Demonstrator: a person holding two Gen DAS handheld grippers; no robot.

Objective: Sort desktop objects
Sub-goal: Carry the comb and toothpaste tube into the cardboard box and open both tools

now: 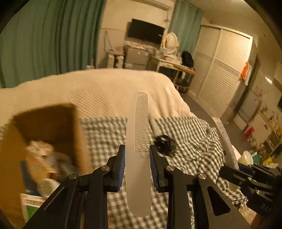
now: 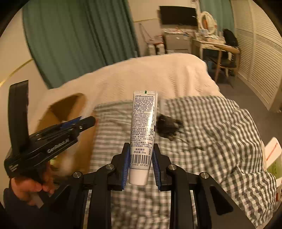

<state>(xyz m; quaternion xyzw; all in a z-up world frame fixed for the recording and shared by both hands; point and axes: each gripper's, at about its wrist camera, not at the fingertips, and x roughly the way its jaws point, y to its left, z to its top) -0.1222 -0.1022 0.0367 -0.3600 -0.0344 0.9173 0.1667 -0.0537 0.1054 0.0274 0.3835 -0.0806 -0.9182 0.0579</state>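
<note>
My left gripper [image 1: 137, 155] is shut on a frosted clear comb [image 1: 138, 141] that points away from me above the checked cloth [image 1: 109, 130]. My right gripper [image 2: 140, 155] is shut on a white tube of toothpaste [image 2: 142, 130], cap end toward me. An open cardboard box [image 1: 52, 126] with several items inside stands at the left; it also shows in the right wrist view [image 2: 68, 107]. A black tangled hair tie [image 1: 164, 142] lies on the cloth, also seen in the right wrist view [image 2: 167, 126]. The right gripper holding the tube [image 1: 246, 178] shows at the right of the left view; the left gripper [image 2: 44, 146] shows at the left of the right view.
A cream bedspread [image 1: 105, 88] covers the bed beyond the cloth. A desk with a chair [image 2: 222, 52], a wall TV [image 2: 178, 15] and louvred wardrobe doors [image 1: 220, 70] stand at the back. A white and green package [image 2: 273, 158] sits at the right edge.
</note>
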